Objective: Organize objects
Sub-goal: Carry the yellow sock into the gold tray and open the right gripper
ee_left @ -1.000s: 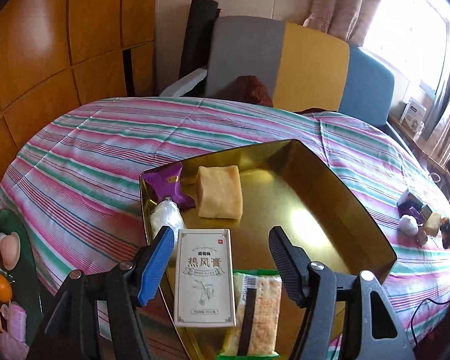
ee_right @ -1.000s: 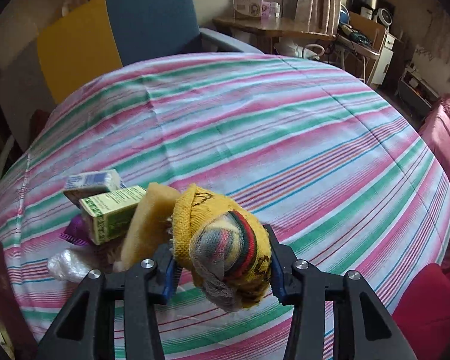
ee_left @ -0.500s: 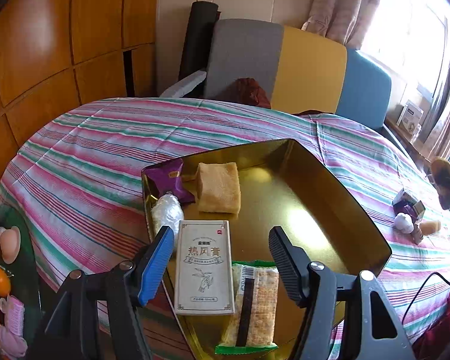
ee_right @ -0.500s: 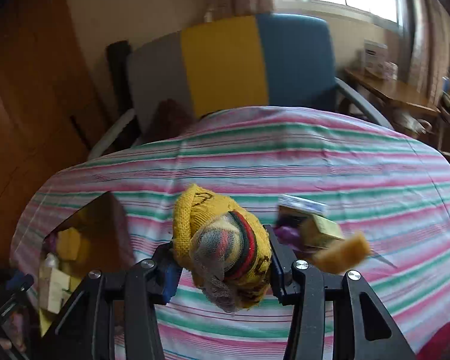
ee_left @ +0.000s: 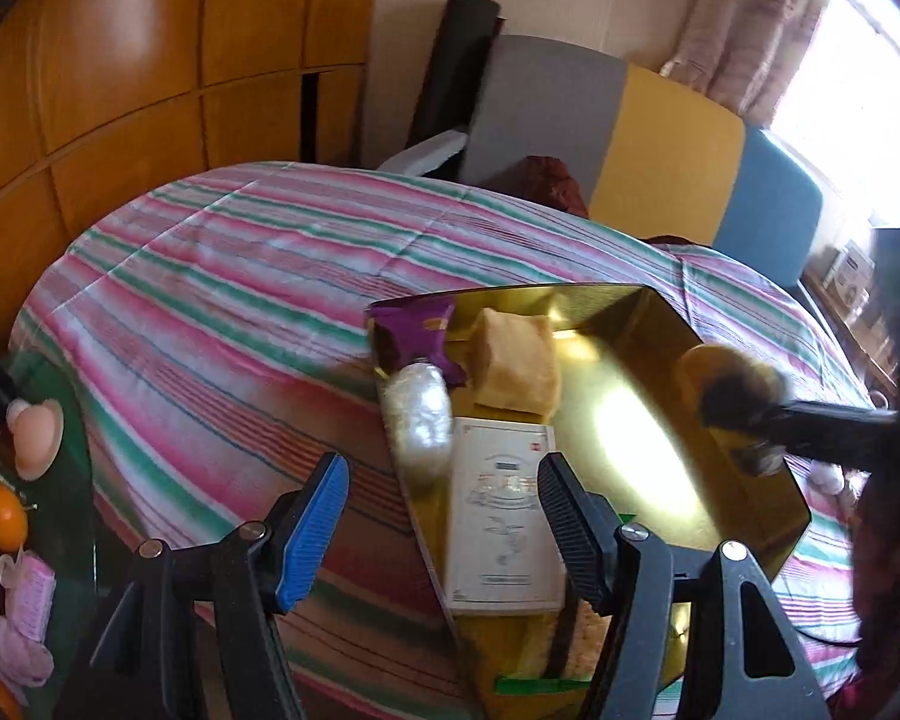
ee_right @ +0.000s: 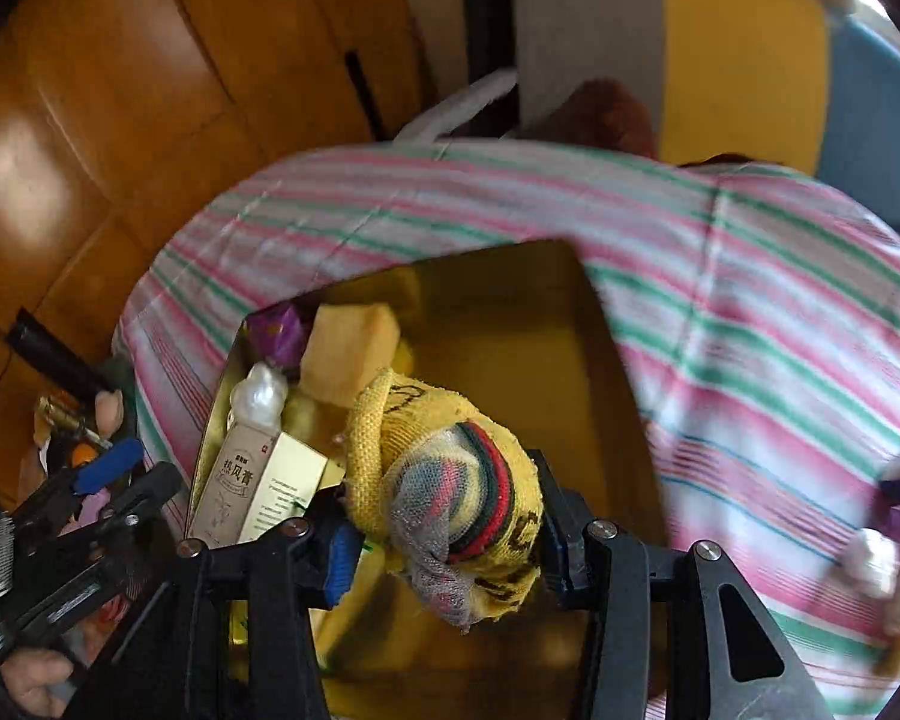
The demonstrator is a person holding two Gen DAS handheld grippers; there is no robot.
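**Rolled sock over the tin, ready to be let go**

Nearest the right wrist camera, the right gripper [ee_right: 444, 531] is clamped on a rolled yellow sock [ee_right: 450, 492] with red and green bands, its pads pressing both sides of the bundle. Directly beneath it lies the gold tin [ee_right: 606, 360], so the step in hand looks like carrying the sock over to be placed.

The left gripper [ee_left: 441, 525] stands with its jaws apart and nothing between them, low at the tin's near edge above the white box [ee_left: 501, 525].

Further in, the pearly packet [ee_left: 420, 420], the tan sponge block [ee_left: 516, 360] and the purple wrapper [ee_left: 411, 330] crowd the tin's left side. The right half is bare, so the next move probably calls for lowering there and loosening the pads.

Beyond, a few small items [ee_right: 888, 534] wait on the striped cloth [ee_left: 240, 276].
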